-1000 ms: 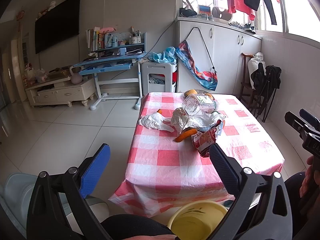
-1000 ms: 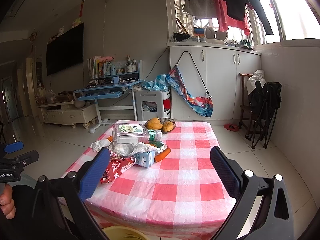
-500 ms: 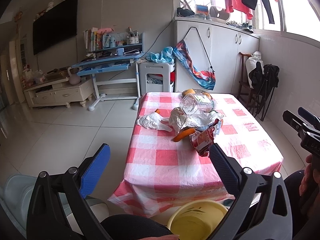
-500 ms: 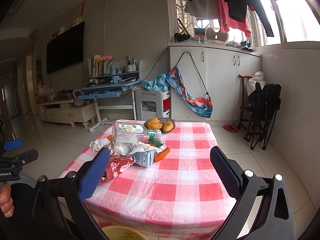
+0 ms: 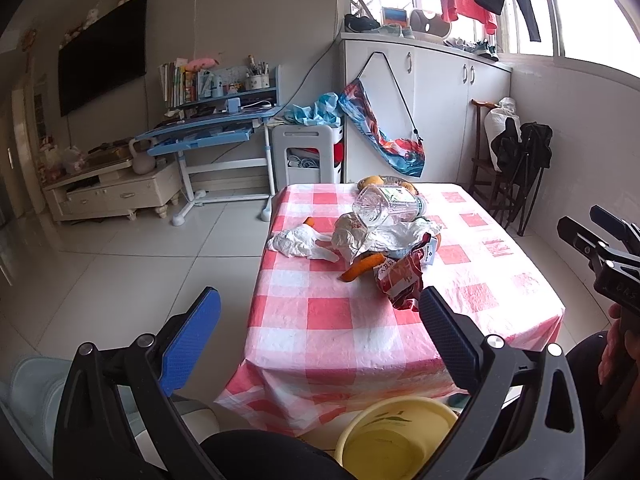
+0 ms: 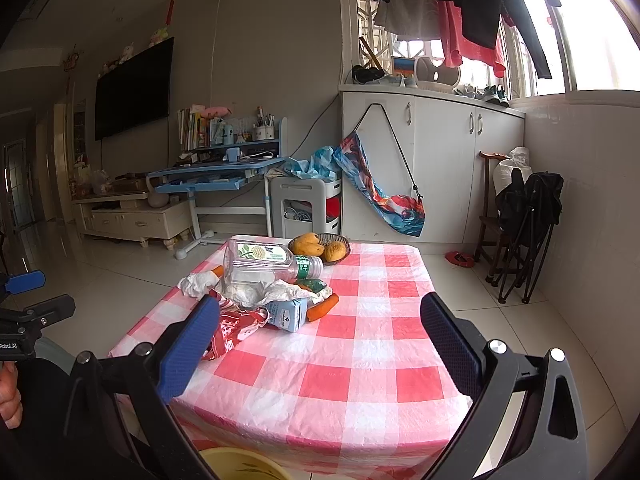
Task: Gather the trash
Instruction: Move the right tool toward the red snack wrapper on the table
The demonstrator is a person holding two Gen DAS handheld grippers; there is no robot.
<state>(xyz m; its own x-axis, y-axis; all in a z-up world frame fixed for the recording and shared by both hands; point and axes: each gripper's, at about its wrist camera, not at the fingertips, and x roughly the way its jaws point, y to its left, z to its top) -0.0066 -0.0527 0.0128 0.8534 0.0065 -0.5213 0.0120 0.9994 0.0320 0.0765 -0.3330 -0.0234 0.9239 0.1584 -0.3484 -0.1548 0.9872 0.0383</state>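
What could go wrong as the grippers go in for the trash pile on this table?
The clear plastic bottle lies tilted on top of the crumpled wrappers; tugging anything beneath could send it rolling off the table. Carrots and a fruit basket sit beside the pile and could be taken as trash. Both grippers, left and right, are open and empty.

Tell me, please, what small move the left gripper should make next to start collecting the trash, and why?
Probably ease the left gripper forward toward the red snack wrapper. Its jaws are open and empty, short of the pile, and the wrapper is the trash piece nearest the table's front edge. The plastic bottle rests on crumpled paper farther back. The yellow bin waits just below.
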